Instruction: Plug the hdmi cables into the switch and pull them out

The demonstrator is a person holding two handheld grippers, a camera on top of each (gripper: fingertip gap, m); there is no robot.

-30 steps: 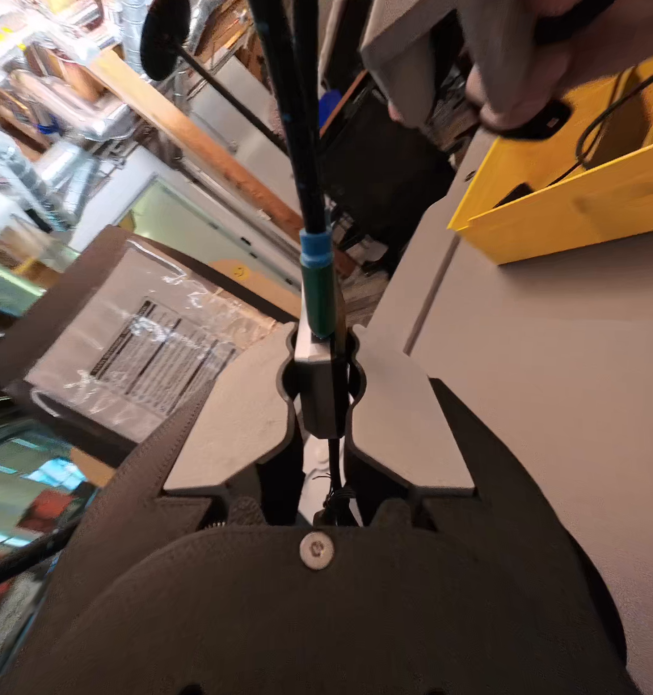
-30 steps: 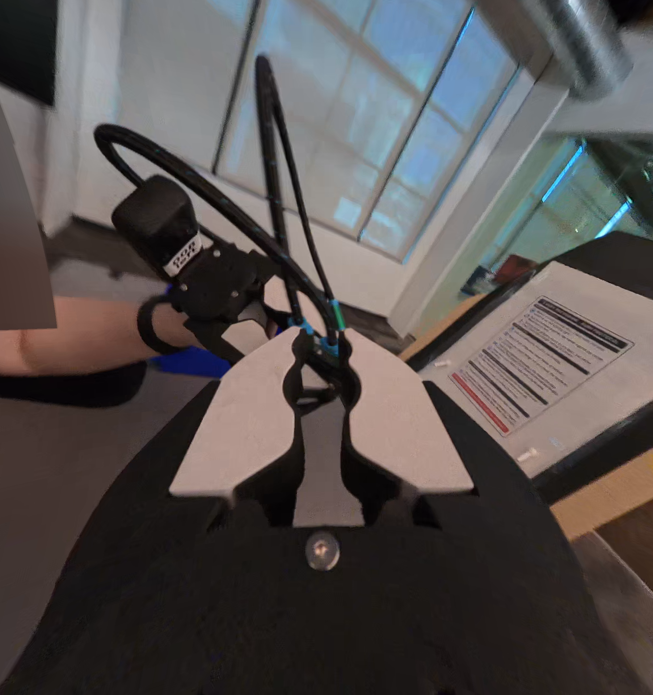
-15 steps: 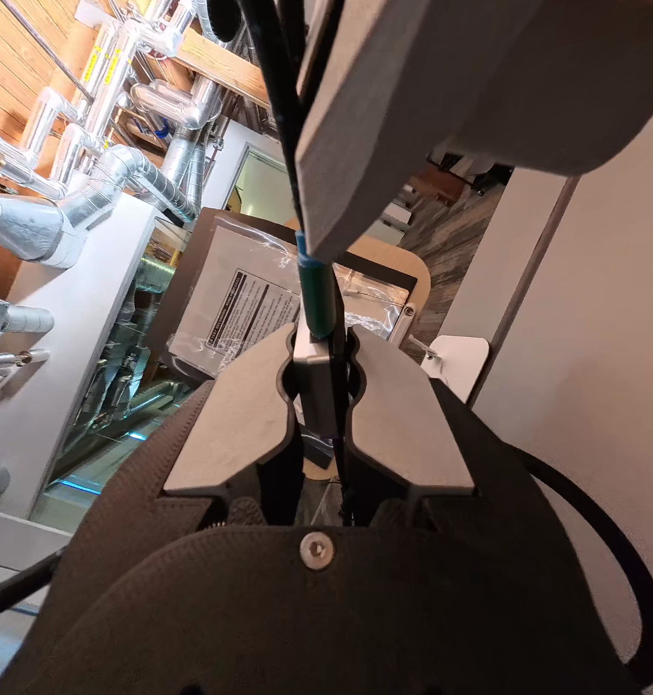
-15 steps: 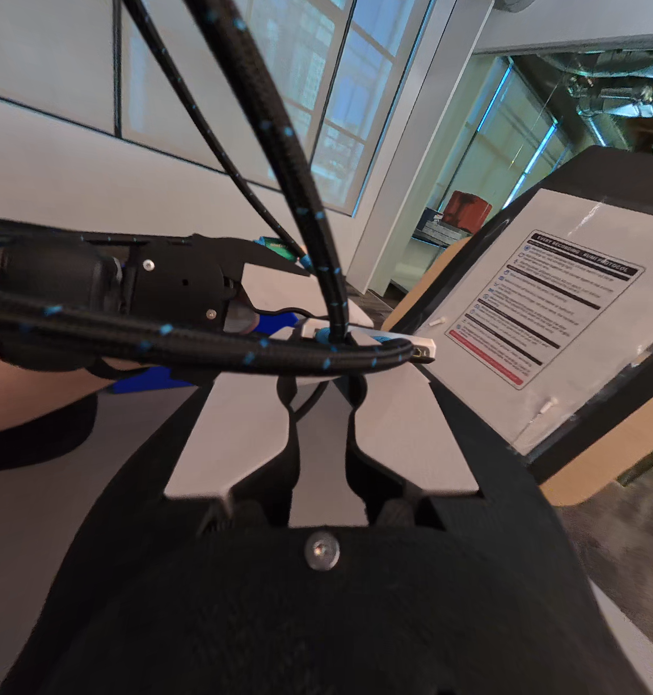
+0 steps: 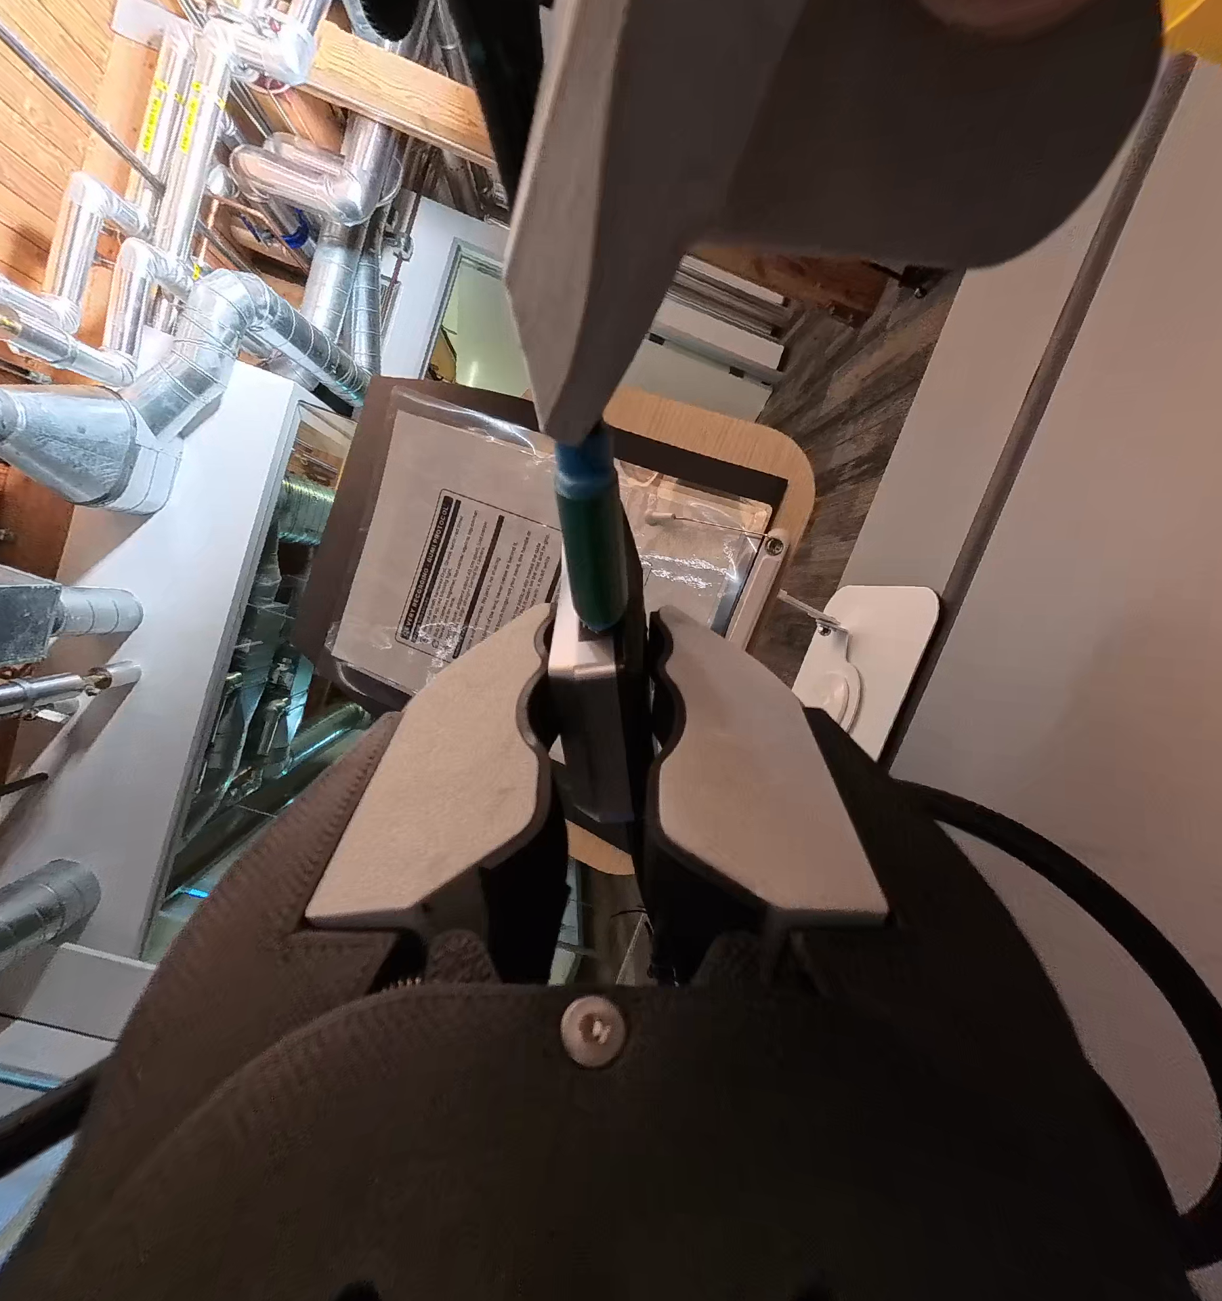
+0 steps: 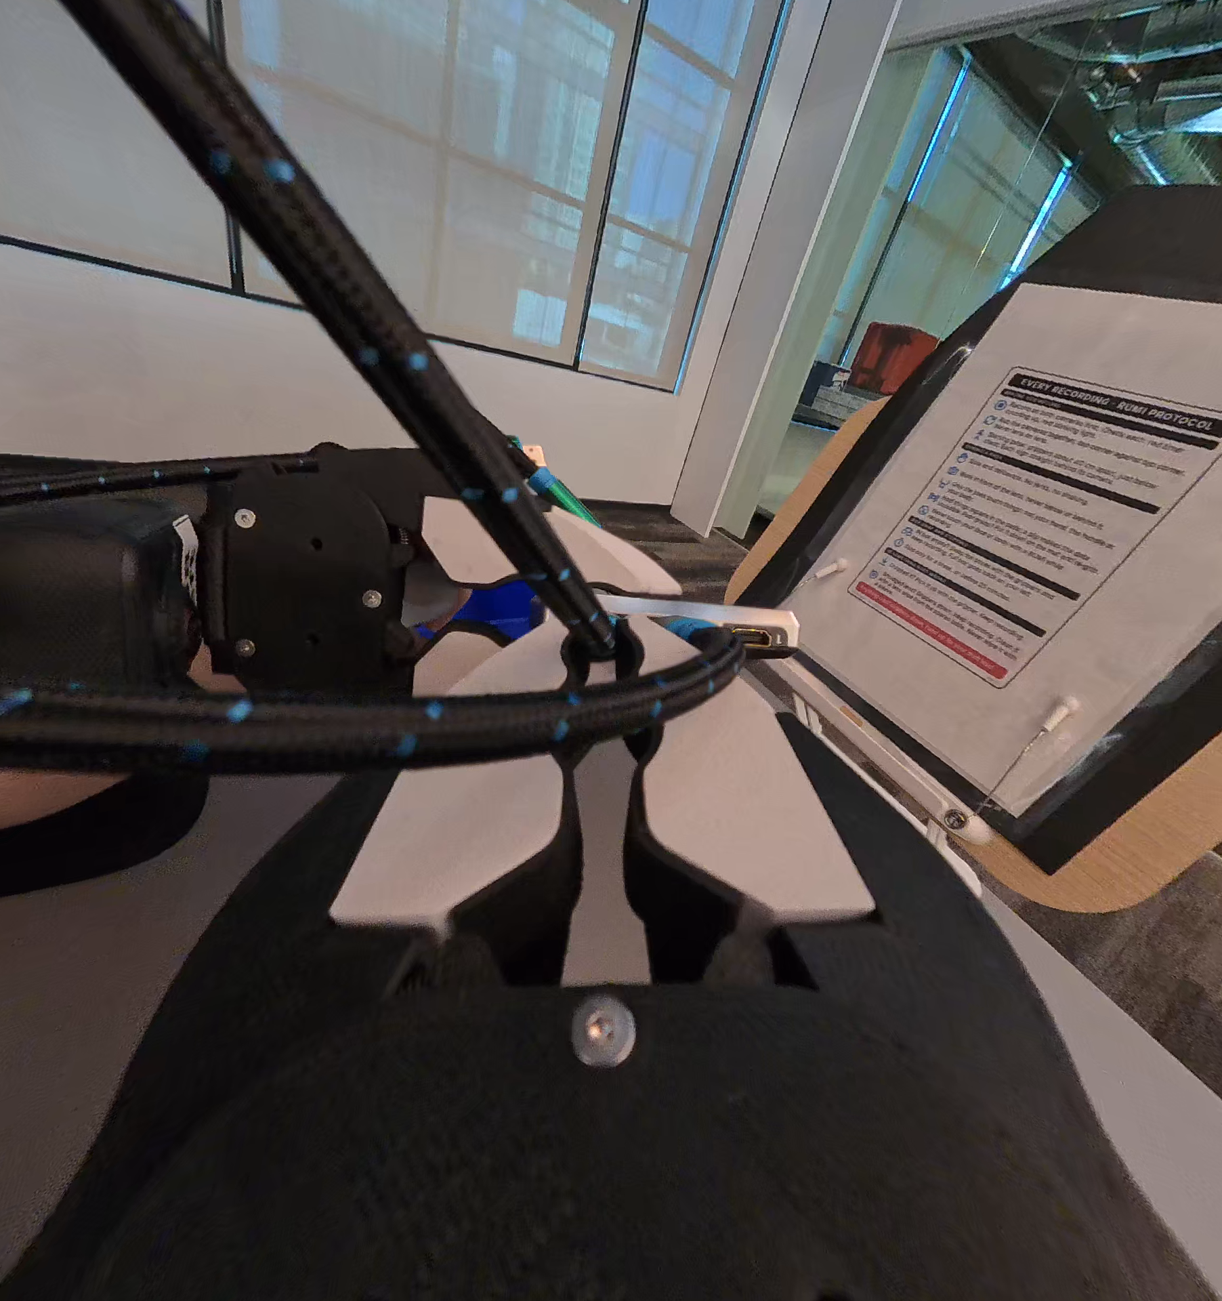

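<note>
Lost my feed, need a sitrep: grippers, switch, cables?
Left gripper shut on the switch, green-ended cable plugged in. Right gripper shut on a braided cable. Second braided cable loops across the right fingers.

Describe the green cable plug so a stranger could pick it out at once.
In the left wrist view, find the left gripper clamped on a silver switch. The green plug stands in its top end; unlike the black braided cables, it is smooth green with a blue band.
</note>
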